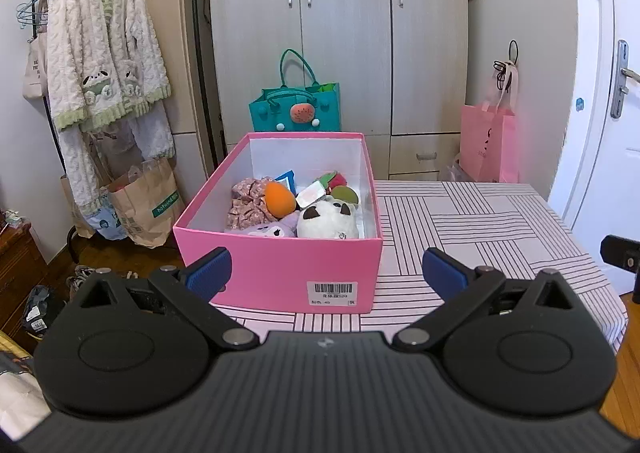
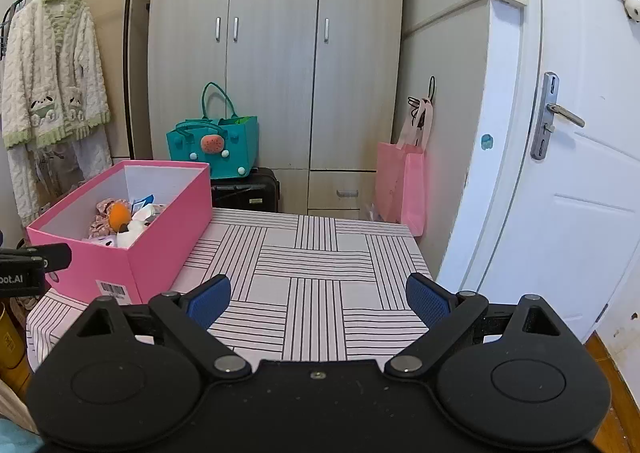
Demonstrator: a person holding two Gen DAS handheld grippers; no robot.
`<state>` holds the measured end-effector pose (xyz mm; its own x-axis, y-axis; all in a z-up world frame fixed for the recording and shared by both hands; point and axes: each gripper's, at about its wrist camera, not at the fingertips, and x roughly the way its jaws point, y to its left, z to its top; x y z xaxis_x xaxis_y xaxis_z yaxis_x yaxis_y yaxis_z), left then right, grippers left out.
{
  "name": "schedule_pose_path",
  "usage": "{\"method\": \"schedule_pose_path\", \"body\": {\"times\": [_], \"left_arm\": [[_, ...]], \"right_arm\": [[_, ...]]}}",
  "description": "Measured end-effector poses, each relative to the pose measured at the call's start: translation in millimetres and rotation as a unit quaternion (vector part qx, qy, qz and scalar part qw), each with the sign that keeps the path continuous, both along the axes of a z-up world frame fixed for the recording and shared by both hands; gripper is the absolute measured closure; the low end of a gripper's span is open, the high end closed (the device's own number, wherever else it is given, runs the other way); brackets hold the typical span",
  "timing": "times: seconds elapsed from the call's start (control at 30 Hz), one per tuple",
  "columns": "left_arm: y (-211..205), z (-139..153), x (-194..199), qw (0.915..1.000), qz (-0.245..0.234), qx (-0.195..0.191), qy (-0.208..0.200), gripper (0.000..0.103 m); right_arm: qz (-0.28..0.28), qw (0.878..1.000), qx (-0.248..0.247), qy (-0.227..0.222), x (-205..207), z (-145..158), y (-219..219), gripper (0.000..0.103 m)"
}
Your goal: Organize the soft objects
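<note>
A pink box (image 1: 280, 265) stands on the striped tablecloth (image 1: 480, 229). Inside lie several soft toys: an orange plush (image 1: 280, 199), a white plush with dark ears (image 1: 328, 221), a purple plush (image 1: 268, 229) and a floral cloth (image 1: 248, 205). My left gripper (image 1: 326, 273) is open and empty, just in front of the box's near wall. In the right wrist view the box (image 2: 160, 249) sits at the left. My right gripper (image 2: 318, 303) is open and empty over the bare tablecloth (image 2: 316, 265), to the right of the box.
A teal bag (image 1: 296, 109) stands behind the box before grey wardrobes (image 1: 340, 33). A pink bag (image 1: 488, 145) hangs at the right. A clothes rack with a fluffy jacket (image 1: 104, 49) and paper bags (image 1: 144, 205) stand left. A white door (image 2: 580, 173) is right.
</note>
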<state>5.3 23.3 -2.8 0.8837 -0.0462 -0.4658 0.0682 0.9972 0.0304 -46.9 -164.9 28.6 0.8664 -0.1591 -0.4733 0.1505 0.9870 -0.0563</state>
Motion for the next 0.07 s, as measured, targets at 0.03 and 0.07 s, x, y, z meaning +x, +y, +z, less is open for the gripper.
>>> {"method": "schedule_pose_path", "body": {"times": [0.03,0.07], "left_arm": [[0.2,0.7,-0.5,1.0,0.001,0.0,-0.001,0.0],[0.1,1.1,-1.0,1.0,0.002,0.001,-0.002,0.0]], "right_arm": [[-0.001,1.0,0.0,-0.002,-0.4,0.2,-0.1,0.006],[-0.001,1.0,0.002,-0.003,-1.2,0.3,-0.1,0.006]]}}
